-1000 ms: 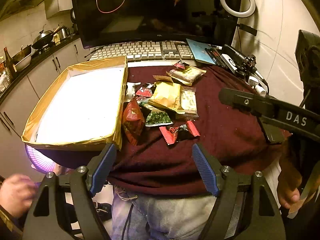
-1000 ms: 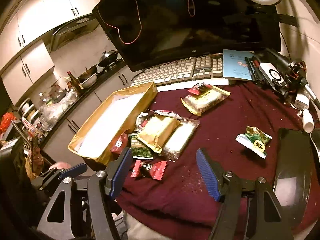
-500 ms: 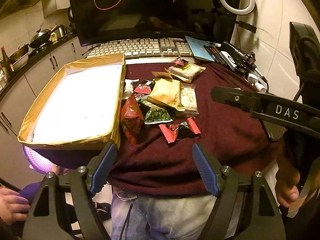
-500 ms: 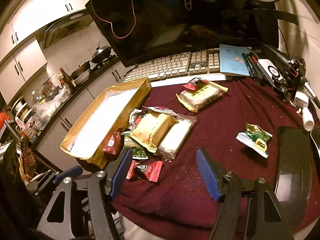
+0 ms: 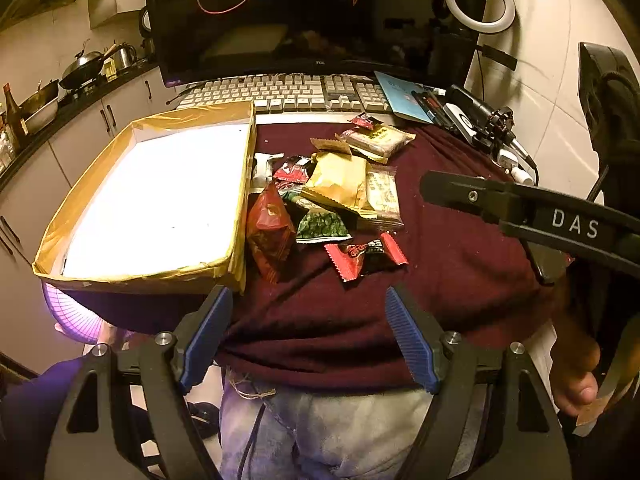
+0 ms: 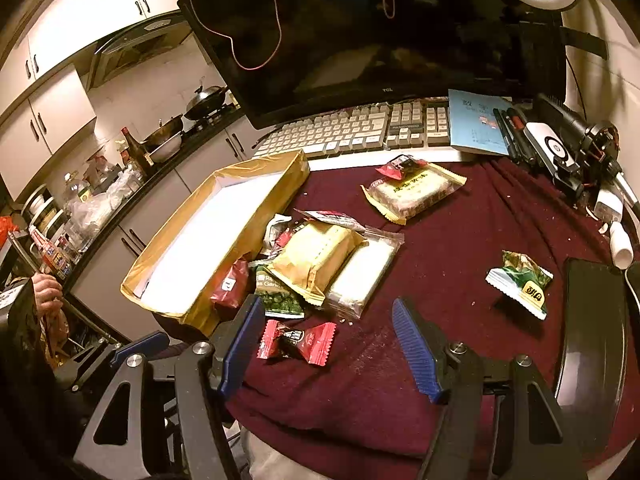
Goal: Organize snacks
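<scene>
The left gripper (image 5: 308, 336) has its blue-padded fingers (image 5: 206, 334) spread wide with nothing between them, hanging above the near edge of the tabletop (image 5: 460, 264), which is draped in a dark red cloth. The right gripper (image 6: 328, 344) is likewise released, its fingers (image 6: 414, 350) parted and empty. Between them, lower in the right wrist view, a red twist-end candy wrapper (image 6: 296, 342) lies flat on the cloth, untouched by either pad.

Just beyond it sits the main heap of snacks: a green pea packet (image 6: 278, 300), a yellow-gold packet (image 6: 316, 258) lying partly over a clear-wrapped pale bar (image 6: 360, 274), and a dark red packet (image 6: 232, 286) leaning against the side wall of a shallow box (image 6: 256, 224). The box has gold-lined walls and a white floor with no snack in it; it stands on the left part of the tabletop, one end jutting past the near edge.

Farther back a clear packet with a yellow border (image 6: 414, 192) lies apart from the heap, a small red wrapper (image 6: 400, 166) touching its far end. Well off to the right a green and white packet (image 6: 520, 282) lies alone. Behind everything stand a keyboard (image 6: 352, 128), a dark monitor (image 6: 380, 24) and a blue booklet (image 6: 476, 120).
</scene>
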{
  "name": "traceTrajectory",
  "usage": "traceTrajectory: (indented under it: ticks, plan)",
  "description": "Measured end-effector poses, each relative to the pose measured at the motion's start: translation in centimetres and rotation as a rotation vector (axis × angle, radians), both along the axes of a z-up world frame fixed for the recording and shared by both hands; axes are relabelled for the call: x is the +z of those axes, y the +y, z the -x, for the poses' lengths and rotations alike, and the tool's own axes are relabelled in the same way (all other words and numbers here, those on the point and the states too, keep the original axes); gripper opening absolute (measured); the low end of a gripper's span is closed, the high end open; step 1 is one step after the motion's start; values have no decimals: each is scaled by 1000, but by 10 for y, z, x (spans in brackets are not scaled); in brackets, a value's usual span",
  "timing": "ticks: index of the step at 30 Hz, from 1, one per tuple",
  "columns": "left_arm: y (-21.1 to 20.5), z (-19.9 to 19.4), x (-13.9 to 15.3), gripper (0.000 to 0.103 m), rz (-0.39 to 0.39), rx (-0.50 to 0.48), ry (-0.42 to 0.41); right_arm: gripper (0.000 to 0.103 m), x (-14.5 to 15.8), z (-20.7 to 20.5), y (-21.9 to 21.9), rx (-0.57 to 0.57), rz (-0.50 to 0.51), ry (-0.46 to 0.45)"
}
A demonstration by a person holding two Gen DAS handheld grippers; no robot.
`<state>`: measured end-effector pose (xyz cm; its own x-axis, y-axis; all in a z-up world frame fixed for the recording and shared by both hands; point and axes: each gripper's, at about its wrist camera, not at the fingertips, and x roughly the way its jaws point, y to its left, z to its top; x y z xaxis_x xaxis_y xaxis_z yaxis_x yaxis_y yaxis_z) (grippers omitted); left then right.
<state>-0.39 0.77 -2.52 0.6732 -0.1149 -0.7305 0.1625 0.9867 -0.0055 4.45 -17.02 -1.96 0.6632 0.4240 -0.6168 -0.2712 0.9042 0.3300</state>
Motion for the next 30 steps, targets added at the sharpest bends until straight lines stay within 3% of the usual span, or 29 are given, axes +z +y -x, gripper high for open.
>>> traceTrajectory:
  ticks: [30]
  plan:
    - [0, -1, -5, 79, 8, 11, 12, 69, -5, -4, -2, 5, -17, -5]
